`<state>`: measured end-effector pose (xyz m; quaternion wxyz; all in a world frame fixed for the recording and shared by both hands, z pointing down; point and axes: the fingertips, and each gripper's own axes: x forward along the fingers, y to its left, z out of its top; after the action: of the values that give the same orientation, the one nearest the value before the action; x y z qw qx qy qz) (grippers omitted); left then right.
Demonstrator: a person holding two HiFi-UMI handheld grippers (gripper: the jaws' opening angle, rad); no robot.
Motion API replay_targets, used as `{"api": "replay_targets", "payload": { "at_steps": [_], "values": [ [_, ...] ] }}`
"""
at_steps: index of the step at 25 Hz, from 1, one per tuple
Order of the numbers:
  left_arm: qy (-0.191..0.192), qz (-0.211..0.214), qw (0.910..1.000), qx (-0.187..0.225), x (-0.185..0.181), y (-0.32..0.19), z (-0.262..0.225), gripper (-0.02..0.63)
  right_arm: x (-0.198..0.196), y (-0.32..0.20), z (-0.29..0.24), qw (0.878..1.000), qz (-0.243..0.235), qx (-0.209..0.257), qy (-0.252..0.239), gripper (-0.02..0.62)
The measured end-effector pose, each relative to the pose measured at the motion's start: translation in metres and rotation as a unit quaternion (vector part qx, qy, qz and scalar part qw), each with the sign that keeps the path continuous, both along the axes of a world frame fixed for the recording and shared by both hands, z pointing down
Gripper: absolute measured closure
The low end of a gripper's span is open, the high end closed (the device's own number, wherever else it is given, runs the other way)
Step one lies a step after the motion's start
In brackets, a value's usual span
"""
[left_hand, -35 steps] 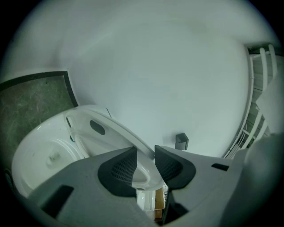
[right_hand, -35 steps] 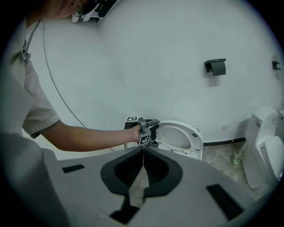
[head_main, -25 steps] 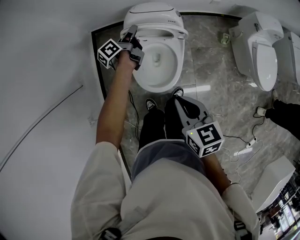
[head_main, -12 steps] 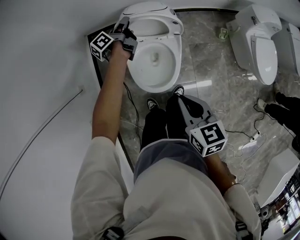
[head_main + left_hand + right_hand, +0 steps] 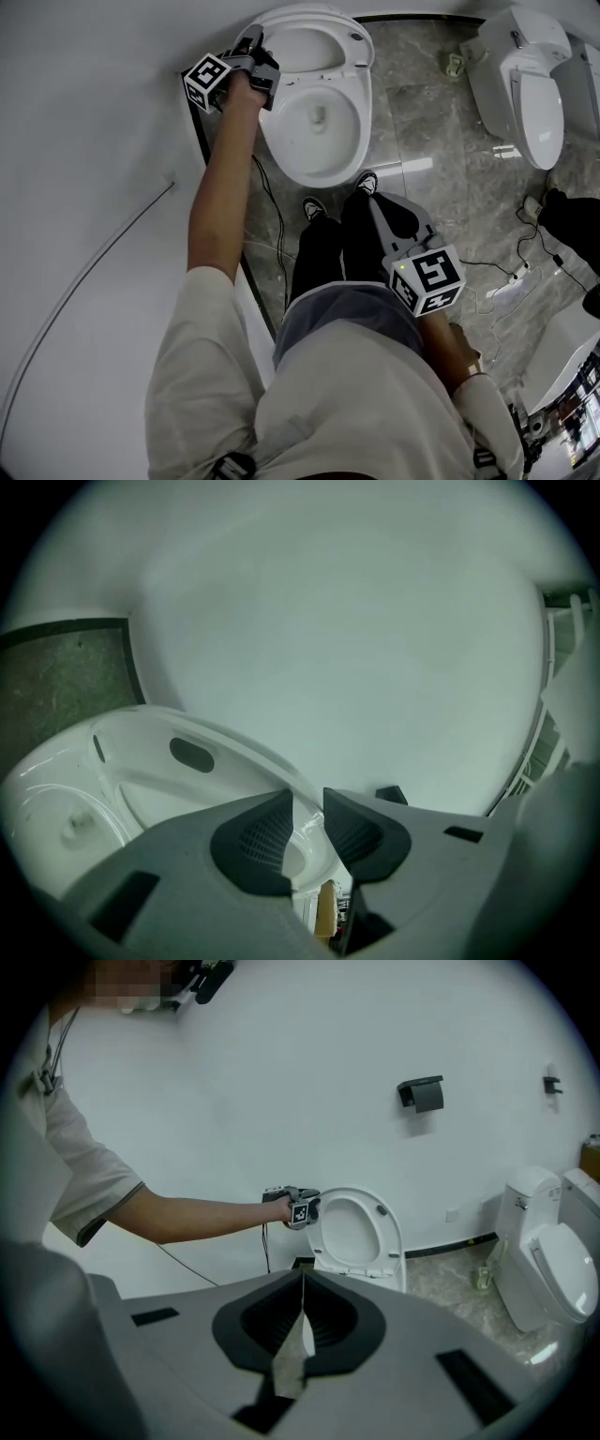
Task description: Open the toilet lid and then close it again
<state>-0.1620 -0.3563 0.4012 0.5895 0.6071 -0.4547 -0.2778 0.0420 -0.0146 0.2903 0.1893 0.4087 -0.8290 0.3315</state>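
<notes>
The white wall (image 5: 94, 141) hems in the toilet's left side, so I get only a narrow slot between it and the raised toilet lid (image 5: 314, 45). Above the open bowl (image 5: 319, 145) there is free room. In front, the wearer's legs (image 5: 319, 253) block the way and a cable (image 5: 265, 192) trails along the wall. To the right, the marble floor (image 5: 422, 103) lies open up to a second toilet (image 5: 530, 94).

White wall (image 5: 84, 112), grey marble floor (image 5: 427, 122), second toilet (image 5: 530, 94)

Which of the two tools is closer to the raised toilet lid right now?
Left. The left tool has the edge of the lid between its jaws, which have just been closing; the right tool hangs back by the person's legs, clear of it.
</notes>
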Motion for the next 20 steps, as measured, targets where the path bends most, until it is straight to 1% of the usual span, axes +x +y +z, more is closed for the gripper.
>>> {"api": "replay_targets", "payload": {
  "at_steps": [5, 10, 14, 17, 20],
  "values": [
    [-0.022, 0.021, 0.9995, 0.004, -0.003, -0.008, 0.001, 0.515, 0.001, -0.001, 0.002, 1.000, 0.008, 0.003, 0.001, 0.584],
    [-0.031, 0.040, 0.9987, 0.005, 0.000, -0.008, 0.003, 0.514, 0.003, 0.001, 0.007, 1.000, 0.011, -0.004, 0.000, 0.584],
    [-0.054, 0.060, 0.9967, 0.008, 0.003, -0.006, 0.000, 0.511, 0.003, -0.002, 0.005, 1.000, 0.011, -0.003, -0.004, 0.584],
    [-0.085, 0.093, 0.9919, 0.018, 0.007, 0.004, -0.004, 0.503, 0.004, -0.002, 0.003, 1.000, 0.010, -0.003, -0.006, 0.584],
    [-0.127, 0.131, 0.9828, 0.026, 0.009, 0.014, -0.005, 0.489, 0.001, 0.000, 0.005, 1.000, 0.006, -0.003, -0.011, 0.584]
  ]
}}
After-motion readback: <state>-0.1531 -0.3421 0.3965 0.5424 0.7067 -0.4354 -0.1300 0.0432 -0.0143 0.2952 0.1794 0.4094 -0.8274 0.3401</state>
